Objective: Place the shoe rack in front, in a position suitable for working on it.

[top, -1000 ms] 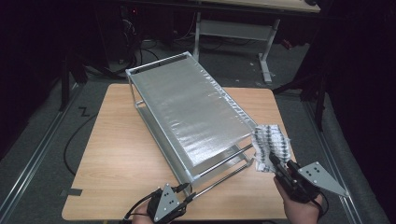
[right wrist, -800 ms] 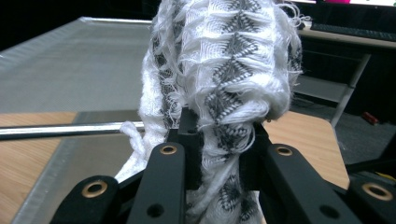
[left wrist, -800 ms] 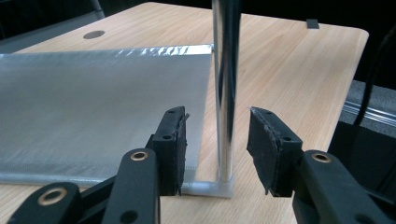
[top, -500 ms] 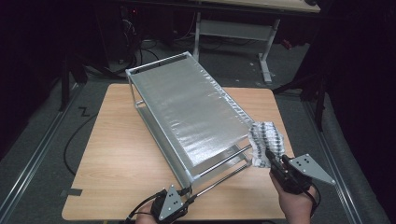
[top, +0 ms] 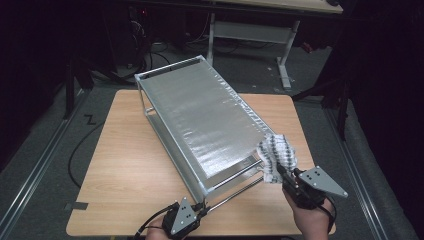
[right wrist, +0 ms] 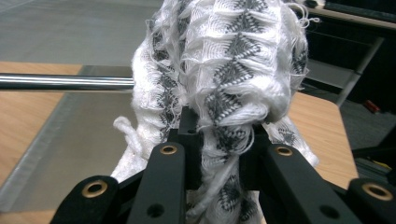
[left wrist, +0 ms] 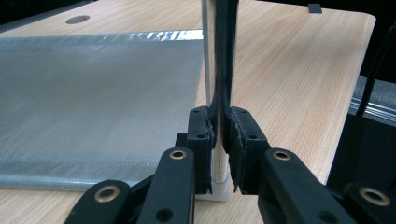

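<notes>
A light wooden table [top: 125, 165] is sitting in a dark room on grey carpet, and a metal rack [top: 200, 120] with a shiny silver cover is lying across the middle of it, so I'm placing everything off that rack.

Nearest the person, at the rack's front corner, the left gripper [left wrist: 218, 140] is clamping the upright corner post [left wrist: 217, 56]. Its jaws have just been closing, and now the pads are pressing on both sides of the post, down near its white foot. From above, that gripper [top: 200, 212] is poking in from the table's near edge, right at the corner.

A bit further along the rack's near end, on its right side, the right gripper [top: 281, 172] is gripping a bunched-up white cloth [top: 276, 155] with a dark zigzag pattern. In the right gripper view the cloth [right wrist: 224, 84] is bulging up out of the jaws, frayed threads hanging everywhere, and it's sitting right against the horizontal rod [right wrist: 65, 82] at that end of the rack.

Behind the rack, past the table's far edge, another desk's white legs [top: 285, 55] are standing.
</notes>
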Action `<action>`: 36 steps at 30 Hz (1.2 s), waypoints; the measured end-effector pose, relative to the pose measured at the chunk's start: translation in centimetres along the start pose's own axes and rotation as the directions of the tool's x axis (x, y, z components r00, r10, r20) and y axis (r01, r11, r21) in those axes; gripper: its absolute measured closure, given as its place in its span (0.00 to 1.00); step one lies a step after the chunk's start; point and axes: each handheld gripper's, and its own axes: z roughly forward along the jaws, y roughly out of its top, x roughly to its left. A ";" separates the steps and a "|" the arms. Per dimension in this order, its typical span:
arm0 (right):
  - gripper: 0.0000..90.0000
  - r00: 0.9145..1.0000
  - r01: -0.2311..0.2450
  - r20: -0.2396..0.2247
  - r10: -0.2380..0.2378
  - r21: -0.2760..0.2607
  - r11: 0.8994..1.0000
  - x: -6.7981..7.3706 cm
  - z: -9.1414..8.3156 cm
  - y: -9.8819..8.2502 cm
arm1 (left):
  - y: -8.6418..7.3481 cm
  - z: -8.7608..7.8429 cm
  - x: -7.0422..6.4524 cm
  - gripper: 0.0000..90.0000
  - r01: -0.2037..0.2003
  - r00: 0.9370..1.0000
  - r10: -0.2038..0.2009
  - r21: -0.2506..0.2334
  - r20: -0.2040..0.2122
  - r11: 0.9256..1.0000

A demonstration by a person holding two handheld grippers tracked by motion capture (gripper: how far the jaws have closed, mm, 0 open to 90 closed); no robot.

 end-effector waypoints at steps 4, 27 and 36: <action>0.84 0.999 0.027 -0.022 -0.027 0.002 1.000 1.2 -0.1 0.1 | 0.0 0.0 0.0 0.88 -0.001 1.000 0.001 -0.002 0.002 1.000; 0.84 0.944 0.183 -0.267 -0.192 -0.055 0.981 10.5 -1.3 1.3 | 0.0 0.0 0.0 0.88 -0.008 1.000 0.008 -0.001 0.003 1.000; 0.84 0.928 0.216 -0.293 -0.230 -0.080 0.973 12.0 -1.6 1.5 | 0.0 0.0 0.0 0.88 -0.009 1.000 0.009 -0.001 0.000 1.000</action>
